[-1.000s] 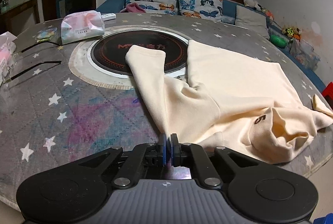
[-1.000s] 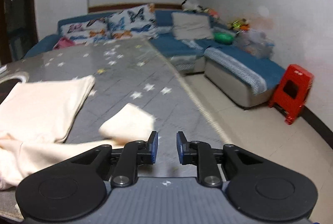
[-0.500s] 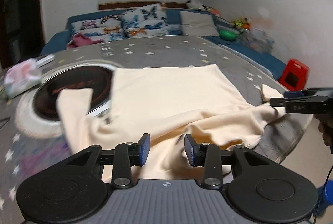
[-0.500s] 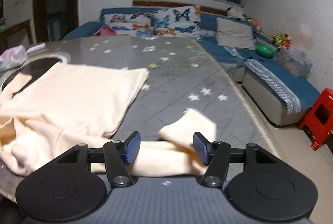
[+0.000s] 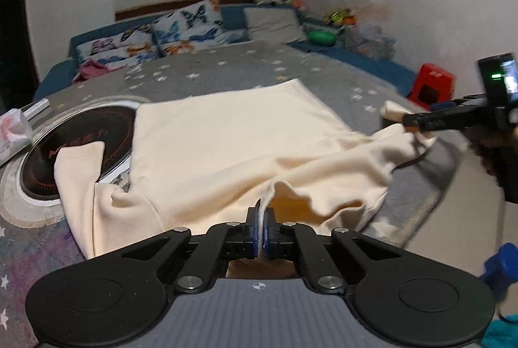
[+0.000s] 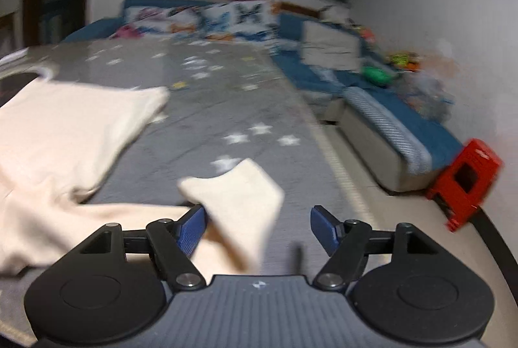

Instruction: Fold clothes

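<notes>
A cream sweatshirt (image 5: 233,147) lies spread on the grey star-print table cover (image 5: 200,79), one sleeve (image 5: 77,173) resting over the round black hotplate (image 5: 77,147). My left gripper (image 5: 260,218) is shut on a raised fold of the sweatshirt's near edge. In the right wrist view the other sleeve's cuff (image 6: 239,196) lies between the blue pads of my right gripper (image 6: 257,226), whose jaws are opening and stand wide, not pressing the cloth. That right gripper (image 5: 417,121) shows at the right of the left wrist view, over the cuff.
A pink packet (image 5: 13,134) and a white remote (image 5: 35,106) lie at the table's left. A blue sofa (image 6: 382,108) with butterfly cushions (image 5: 181,30) runs behind and right of the table. A red stool (image 6: 463,183) stands on the floor by the wall.
My left gripper swung right along the sweatshirt's near edge, opened, then shut on a fold of it. My right gripper's jaws spread wide around the sleeve cuff.
</notes>
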The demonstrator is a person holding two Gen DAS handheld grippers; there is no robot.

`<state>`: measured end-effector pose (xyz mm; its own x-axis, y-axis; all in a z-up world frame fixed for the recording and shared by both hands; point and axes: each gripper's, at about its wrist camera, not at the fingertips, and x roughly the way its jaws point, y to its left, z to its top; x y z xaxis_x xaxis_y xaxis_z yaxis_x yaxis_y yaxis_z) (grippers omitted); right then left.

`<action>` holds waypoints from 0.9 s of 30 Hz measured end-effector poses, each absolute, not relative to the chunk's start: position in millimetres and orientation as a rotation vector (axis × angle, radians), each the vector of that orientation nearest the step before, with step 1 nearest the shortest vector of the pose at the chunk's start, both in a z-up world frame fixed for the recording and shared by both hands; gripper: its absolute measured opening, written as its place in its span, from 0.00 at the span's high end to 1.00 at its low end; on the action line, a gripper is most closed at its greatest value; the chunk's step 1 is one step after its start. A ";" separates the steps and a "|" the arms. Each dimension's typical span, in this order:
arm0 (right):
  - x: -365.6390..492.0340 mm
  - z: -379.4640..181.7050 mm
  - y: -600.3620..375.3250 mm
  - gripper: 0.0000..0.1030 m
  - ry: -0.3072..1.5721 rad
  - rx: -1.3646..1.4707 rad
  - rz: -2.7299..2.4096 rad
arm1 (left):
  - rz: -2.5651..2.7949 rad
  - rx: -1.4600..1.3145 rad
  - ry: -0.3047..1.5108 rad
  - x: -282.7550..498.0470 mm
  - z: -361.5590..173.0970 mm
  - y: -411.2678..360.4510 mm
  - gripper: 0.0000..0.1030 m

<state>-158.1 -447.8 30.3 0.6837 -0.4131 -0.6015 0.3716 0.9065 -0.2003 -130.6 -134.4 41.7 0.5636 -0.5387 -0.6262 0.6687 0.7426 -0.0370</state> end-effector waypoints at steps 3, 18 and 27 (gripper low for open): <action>-172.0 35.8 -466.6 0.29 0.676 -0.041 -0.533 | -0.764 0.224 0.644 -145.0 47.4 -123.5 0.97; -190.1 69.0 -422.0 0.29 0.627 -0.039 -0.251 | -0.789 0.191 0.594 -137.4 62.7 -116.5 0.94; -141.7 57.1 -365.2 0.55 0.687 -0.064 0.021 | -0.769 0.191 0.730 -104.1 17.3 -140.2 0.94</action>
